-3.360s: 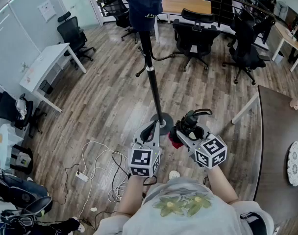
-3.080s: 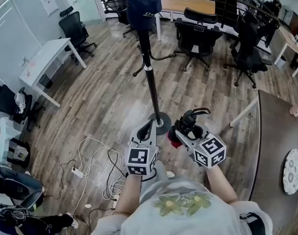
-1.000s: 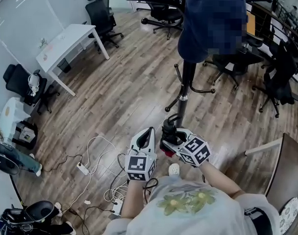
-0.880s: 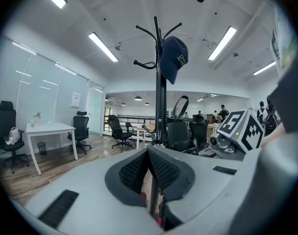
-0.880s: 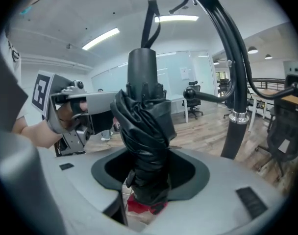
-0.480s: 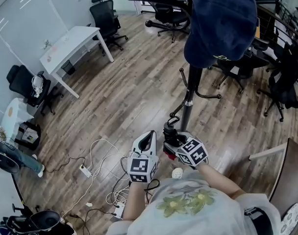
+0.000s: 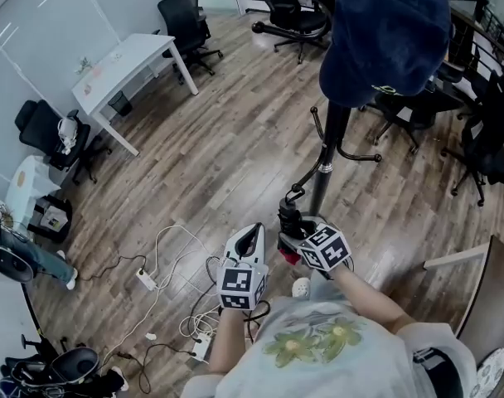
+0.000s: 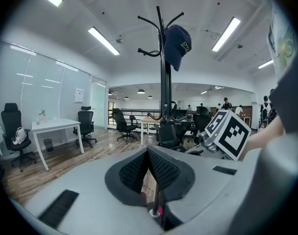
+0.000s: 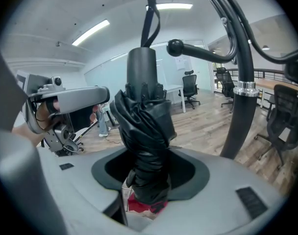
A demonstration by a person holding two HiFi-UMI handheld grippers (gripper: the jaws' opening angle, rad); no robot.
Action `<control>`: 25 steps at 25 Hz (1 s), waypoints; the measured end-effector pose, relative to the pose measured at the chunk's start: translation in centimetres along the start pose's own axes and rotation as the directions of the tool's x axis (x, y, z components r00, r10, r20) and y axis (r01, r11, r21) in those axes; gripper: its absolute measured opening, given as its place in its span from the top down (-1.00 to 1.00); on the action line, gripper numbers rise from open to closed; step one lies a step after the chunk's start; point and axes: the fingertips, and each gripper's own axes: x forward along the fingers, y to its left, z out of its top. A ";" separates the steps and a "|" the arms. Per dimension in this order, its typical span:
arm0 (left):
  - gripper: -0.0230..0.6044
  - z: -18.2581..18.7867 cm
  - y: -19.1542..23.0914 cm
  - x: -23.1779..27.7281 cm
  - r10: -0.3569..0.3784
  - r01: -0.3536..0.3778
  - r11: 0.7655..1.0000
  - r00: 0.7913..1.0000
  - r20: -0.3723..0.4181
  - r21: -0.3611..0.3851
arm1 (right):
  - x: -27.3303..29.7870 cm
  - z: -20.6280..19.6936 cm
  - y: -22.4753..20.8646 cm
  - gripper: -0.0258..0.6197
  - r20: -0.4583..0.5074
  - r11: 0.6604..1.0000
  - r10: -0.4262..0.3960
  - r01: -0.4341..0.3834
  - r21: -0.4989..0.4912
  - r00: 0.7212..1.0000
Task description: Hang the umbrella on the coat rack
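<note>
The black folded umbrella (image 9: 146, 146) stands upright between the jaws of my right gripper (image 9: 149, 182), which is shut on it; its strap loop (image 9: 150, 18) sticks up above the handle. In the head view the right gripper (image 7: 293, 229) holds the umbrella (image 7: 288, 219) close beside the black coat rack pole (image 7: 327, 160). A ball-tipped hook (image 9: 176, 47) of the coat rack (image 9: 242, 102) reaches over the umbrella. A blue cap (image 7: 391, 31) hangs on the rack. My left gripper (image 7: 253, 229) hovers just left of the right one, shut and empty (image 8: 148, 154).
A white desk (image 7: 123, 65) and black office chairs (image 7: 190, 19) stand at the back left. Cables and a power strip (image 7: 144, 282) lie on the wooden floor to the left. More chairs (image 7: 484, 139) and a dark table (image 7: 488, 280) are on the right.
The coat rack and cap have come nearer in the head view. Both grippers have sunk a little, the right one still holding the umbrella beside the pole.
</note>
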 end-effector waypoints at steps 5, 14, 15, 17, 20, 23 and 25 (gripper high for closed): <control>0.92 -1.1 0.1 -0.4 0.024 -0.024 1.000 0.999 -0.025 -0.004 | 0.7 -0.9 -0.2 0.27 -0.033 1.000 0.015 -0.016 -0.007 0.999; 0.92 -1.3 -0.2 -0.5 0.044 -0.045 0.999 0.999 -0.030 -0.020 | 1.4 -1.6 -1.5 0.27 -0.055 1.000 0.029 -0.029 0.008 0.998; 0.92 -1.2 -0.2 -0.6 0.045 -0.046 0.999 0.999 -0.030 -0.021 | 1.5 -1.6 -1.6 0.27 -0.055 0.999 0.031 -0.030 0.011 0.998; 0.92 -1.4 -0.1 -0.7 0.049 -0.050 0.998 0.998 -0.033 -0.026 | 1.6 -1.5 -1.7 0.27 -0.055 0.999 0.034 -0.033 0.019 0.998; 0.92 -1.6 0.1 -0.9 0.059 -0.060 0.998 0.998 -0.037 -0.037 | 1.6 -1.5 -2.0 0.27 -0.054 0.999 0.038 -0.036 0.026 0.998; 0.92 -1.8 0.2 -1.1 0.066 -0.068 0.997 0.997 -0.039 -0.046 | 1.7 -1.5 -2.0 0.27 -0.057 0.999 0.041 -0.039 0.032 0.998; 0.92 -2.0 0.2 -1.1 0.066 -0.068 0.997 0.997 -0.045 -0.045 | 1.8 -1.6 -2.1 0.27 -0.058 0.999 0.035 -0.033 0.034 0.998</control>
